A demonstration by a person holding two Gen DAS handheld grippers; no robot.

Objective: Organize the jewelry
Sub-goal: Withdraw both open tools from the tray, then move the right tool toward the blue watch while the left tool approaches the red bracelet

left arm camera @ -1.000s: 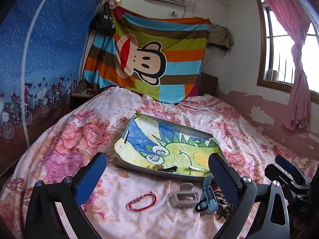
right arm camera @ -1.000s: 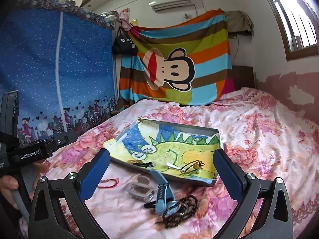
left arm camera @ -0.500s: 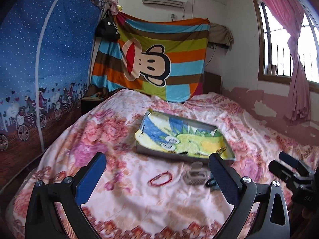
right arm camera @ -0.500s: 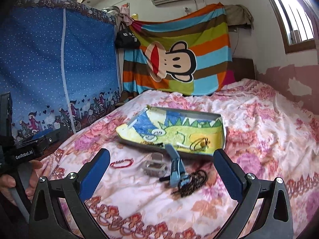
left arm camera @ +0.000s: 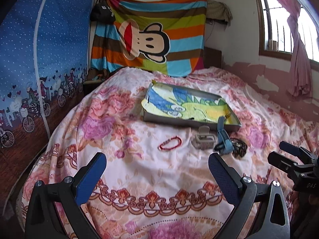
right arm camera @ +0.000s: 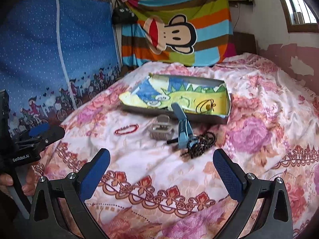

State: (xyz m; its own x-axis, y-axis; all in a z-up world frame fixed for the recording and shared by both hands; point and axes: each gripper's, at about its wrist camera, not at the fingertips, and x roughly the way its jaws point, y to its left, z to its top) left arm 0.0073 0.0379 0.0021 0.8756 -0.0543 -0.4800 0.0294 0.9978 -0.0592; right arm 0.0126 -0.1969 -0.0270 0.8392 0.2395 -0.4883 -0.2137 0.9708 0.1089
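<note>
Four loose items lie in a row on the floral bedspread (left arm camera: 151, 171), all just in front of the shallow tray (left arm camera: 179, 120), which serves as the reference point. Leftmost, off the tray's front-left part, is the red bracelet (left arm camera: 170, 143). Next, near the tray's front edge, sits the beige hair claw (left arm camera: 203, 139). Beside it, the blue watch (left arm camera: 224, 137) leans with one strap end against the tray's front wall. Touching the watch on its right is the black beaded necklace (right arm camera: 201, 142). Inside the tray, on its dinosaur-print liner, a dark cord loop with a small yellow piece (right arm camera: 206, 105) rests near the right end. The left gripper (left arm camera: 156, 174) hovers well in front of the tray, jaws spread wide, gripping nothing. The right gripper (right arm camera: 161, 169) is likewise short of the tray, jaws spread, empty.
</note>
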